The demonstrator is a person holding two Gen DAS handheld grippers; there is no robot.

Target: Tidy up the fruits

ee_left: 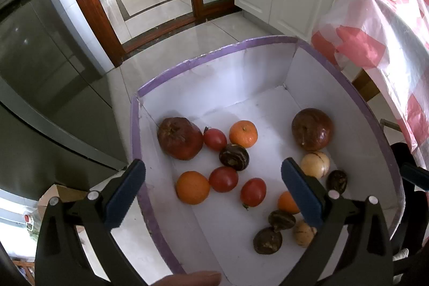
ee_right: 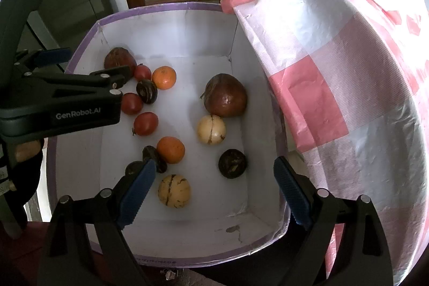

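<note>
A white box (ee_right: 171, 237) with a purple rim carries all the fruits on its flat bottom. At the far left lies a big brown fruit (ee_left: 179, 138), with a red tomato (ee_left: 214, 139), an orange (ee_left: 243, 133) and a dark round fruit (ee_left: 233, 157) close beside it. Near them are two more tomatoes (ee_right: 145, 123) and a second orange (ee_left: 192, 187). On the right side lies another big brown fruit (ee_right: 225, 99), then a pale round fruit (ee_right: 211, 129) just near it, and a dark one (ee_right: 232, 163). A spotted pale fruit (ee_right: 174, 190) lies nearest.
</note>
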